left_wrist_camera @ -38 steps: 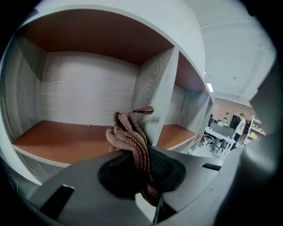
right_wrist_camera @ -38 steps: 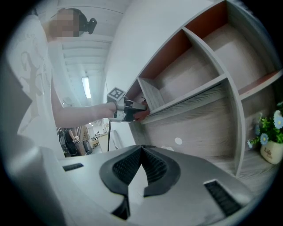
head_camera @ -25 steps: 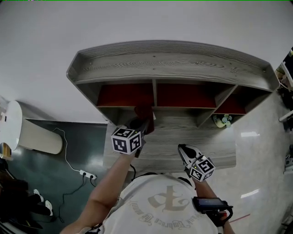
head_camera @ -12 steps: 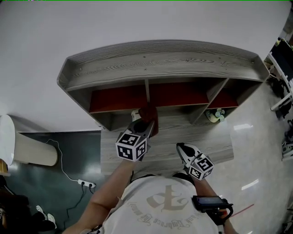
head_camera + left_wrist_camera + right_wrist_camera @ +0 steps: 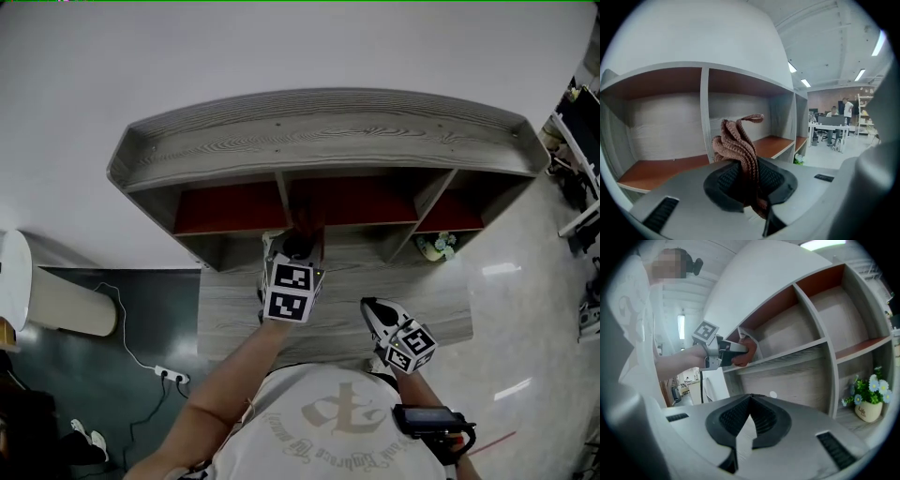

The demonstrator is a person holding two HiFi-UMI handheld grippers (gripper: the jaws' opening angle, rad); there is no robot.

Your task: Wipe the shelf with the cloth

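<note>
Pinching the cloth (image 5: 737, 143) in the left tool (image 5: 299, 246) at the shelf (image 5: 328, 141) front by a divider (image 5: 704, 108), right tool (image 5: 750, 405) pressed together, empty, well apart; judged early, most boards apparently still to wipe.

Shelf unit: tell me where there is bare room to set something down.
Bare: the grey wood-grain shelf unit's top board, and the red-brown boards of the left compartment, between outer wall and divider, and the middle one. Crowded: the divider front, where the left gripper holds the brown knitted cloth, and the lower right bay with the small flower pot.
</note>
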